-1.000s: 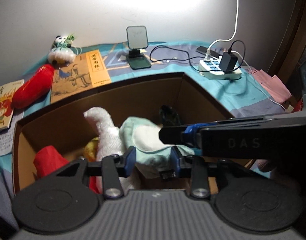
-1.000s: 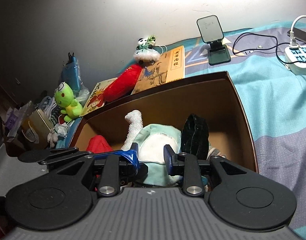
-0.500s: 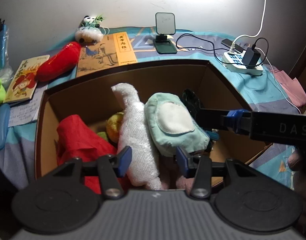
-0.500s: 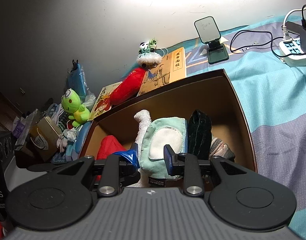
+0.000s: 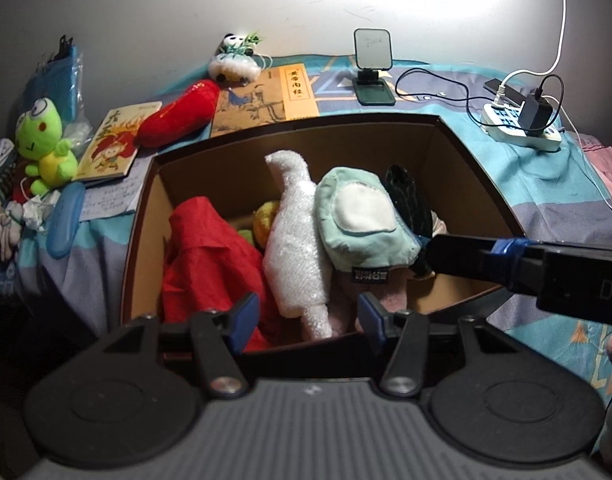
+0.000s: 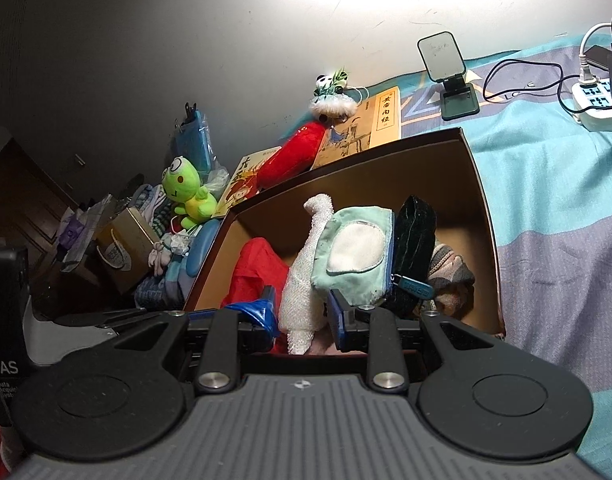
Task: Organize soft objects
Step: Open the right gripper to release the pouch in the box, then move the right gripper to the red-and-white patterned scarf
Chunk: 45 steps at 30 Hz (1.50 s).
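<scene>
While two claws hover, one box (image 5: 457, 168) holds one mint pouch (image 5: 357, 220)

I counted one cardboard box (image 5: 457, 148) and two books (image 5: 266, 100) at twelve o'clock. Inside lay one white towel (image 5: 294, 240), one mint pouch (image 5: 357, 216) and one red cloth (image 5: 210, 256). One frog plush (image 5: 42, 140) sat at ten.

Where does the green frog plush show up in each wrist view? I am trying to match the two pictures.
Left wrist view: the green frog plush sits at the far left edge, outside the cardboard box, left of the picture book.
Right wrist view: it is left of centre, outside the box's left corner.
Shared landmark: the red chili plush behind the box.
</scene>
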Each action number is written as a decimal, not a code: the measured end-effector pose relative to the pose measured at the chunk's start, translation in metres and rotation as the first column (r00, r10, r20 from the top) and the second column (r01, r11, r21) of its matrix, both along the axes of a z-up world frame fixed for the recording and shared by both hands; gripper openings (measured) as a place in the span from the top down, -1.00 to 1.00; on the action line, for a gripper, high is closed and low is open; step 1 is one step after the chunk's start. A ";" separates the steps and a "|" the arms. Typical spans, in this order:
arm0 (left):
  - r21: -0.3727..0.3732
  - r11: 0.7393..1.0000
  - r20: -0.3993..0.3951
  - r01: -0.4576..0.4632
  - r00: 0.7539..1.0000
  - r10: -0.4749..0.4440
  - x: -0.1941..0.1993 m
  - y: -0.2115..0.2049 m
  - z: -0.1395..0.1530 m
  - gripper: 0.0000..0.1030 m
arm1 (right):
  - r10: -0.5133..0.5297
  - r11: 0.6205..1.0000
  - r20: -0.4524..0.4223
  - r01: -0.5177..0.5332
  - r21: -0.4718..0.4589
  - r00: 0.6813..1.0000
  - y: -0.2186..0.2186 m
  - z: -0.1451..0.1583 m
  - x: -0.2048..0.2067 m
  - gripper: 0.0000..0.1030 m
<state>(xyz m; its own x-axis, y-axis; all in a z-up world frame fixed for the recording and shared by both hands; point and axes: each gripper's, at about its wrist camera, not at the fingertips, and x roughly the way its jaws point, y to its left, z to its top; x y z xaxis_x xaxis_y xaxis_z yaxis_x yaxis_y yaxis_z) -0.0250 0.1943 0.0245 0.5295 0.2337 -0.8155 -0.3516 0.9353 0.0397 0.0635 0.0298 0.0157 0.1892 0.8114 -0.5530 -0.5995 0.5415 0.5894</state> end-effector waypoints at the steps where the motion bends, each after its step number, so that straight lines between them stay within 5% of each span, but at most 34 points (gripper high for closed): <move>1: 0.011 1.000 -0.005 -0.009 1.000 0.009 -0.002 -0.004 0.000 -0.05 | 0.007 1.000 -0.004 -0.007 0.001 1.000 -0.003 0.000 -0.001 0.79; 27: 0.044 0.998 -0.136 -0.035 0.990 0.041 -0.006 -0.113 -0.038 -0.10 | 0.100 0.991 -0.076 -0.107 -0.086 0.992 -0.096 -0.029 -0.015 0.79; 45: -0.020 0.986 -0.202 0.163 0.966 -0.164 0.028 -0.202 -0.064 -0.12 | -0.033 0.988 -0.105 0.016 -0.156 0.994 -0.190 -0.048 -0.002 0.79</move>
